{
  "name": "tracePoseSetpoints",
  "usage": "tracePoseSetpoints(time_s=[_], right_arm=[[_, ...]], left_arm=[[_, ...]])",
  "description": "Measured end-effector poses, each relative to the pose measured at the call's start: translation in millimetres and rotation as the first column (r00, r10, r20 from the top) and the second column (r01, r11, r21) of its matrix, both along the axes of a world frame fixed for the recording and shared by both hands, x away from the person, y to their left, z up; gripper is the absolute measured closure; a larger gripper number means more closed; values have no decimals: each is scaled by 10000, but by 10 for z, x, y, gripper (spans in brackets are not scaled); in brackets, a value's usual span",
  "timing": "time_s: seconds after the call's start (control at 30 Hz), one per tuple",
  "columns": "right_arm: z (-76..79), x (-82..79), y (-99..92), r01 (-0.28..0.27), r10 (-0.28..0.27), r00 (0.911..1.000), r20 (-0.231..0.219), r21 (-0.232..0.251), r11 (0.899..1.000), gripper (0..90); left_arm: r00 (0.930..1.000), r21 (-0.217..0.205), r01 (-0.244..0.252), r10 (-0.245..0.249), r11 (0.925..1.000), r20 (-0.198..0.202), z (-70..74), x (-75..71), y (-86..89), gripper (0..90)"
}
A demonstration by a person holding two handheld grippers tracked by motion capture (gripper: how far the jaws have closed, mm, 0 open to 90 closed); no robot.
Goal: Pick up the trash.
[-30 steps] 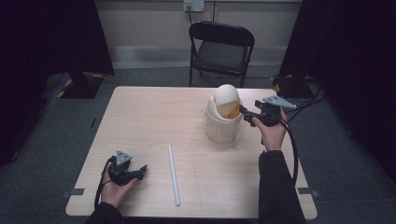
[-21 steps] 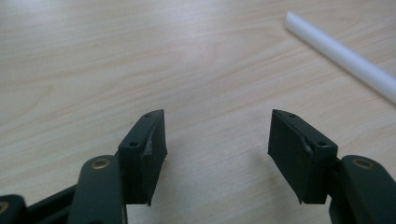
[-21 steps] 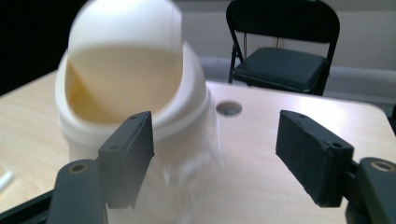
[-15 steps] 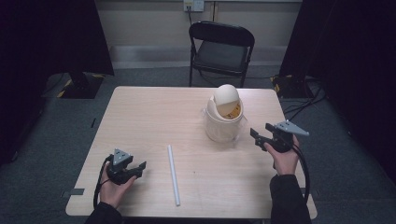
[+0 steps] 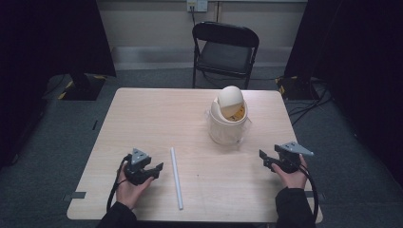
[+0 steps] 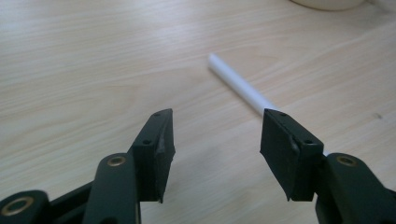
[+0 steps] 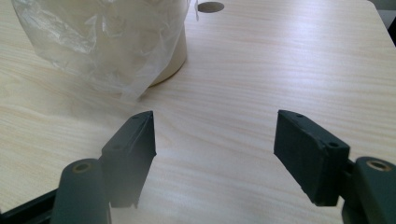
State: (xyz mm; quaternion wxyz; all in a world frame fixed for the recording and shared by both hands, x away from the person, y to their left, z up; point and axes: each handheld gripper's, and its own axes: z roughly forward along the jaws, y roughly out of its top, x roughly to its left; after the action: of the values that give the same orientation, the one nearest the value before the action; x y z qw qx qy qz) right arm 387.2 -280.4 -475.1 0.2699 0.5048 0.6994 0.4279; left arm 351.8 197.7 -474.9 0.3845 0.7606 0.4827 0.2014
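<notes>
A white tube (image 5: pixel 176 177) lies on the wooden table (image 5: pixel 142 118), running front to back near the front edge. My left gripper (image 5: pixel 156 171) rests just to its left. In the left gripper view the left gripper (image 6: pixel 215 135) is open; its jaws have just been closing with nothing between them, and the tube (image 6: pixel 236 86) passes behind one jaw. A cream swing-lid bin (image 5: pixel 228 121) with a clear plastic liner stands right of centre. My right gripper (image 5: pixel 263 160) sits low at the front right, apart from the bin. In its own view the right gripper (image 7: pixel 215 135) is open and empty, the liner (image 7: pixel 93 42) ahead.
A black folding chair (image 5: pixel 225 47) stands beyond the far table edge. Cables (image 5: pixel 304 102) lie on the floor at the right. A round hole (image 7: pixel 210 6) is in the tabletop behind the bin. Bare wood lies between the two grippers.
My right gripper has come away from the bin and dropped toward the front right of the table. My left gripper has shifted right toward the tube, and its jaws have narrowed.
</notes>
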Motion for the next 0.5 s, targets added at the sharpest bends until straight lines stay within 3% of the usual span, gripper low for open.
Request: tracePoseSetpoints(time_s=[0.2, 0.33, 0.5], right_arm=[[-13, -20, -5, -35, 35, 10000, 13, 33, 10000, 296], [-23, -18, 4, -64, 64, 10000, -22, -21, 10000, 296], [-28, -19, 11, -84, 83, 10000, -41, -60, 9999, 301]], left_arm=[[9977, 30, 474, -472, 9989, -488, -66, -2, -320, 461], [9963, 139, 604, -595, 9981, -624, -93, -7, -401, 464], [9944, 636, 668, -612, 9957, -858, -145, -5, -437, 523]])
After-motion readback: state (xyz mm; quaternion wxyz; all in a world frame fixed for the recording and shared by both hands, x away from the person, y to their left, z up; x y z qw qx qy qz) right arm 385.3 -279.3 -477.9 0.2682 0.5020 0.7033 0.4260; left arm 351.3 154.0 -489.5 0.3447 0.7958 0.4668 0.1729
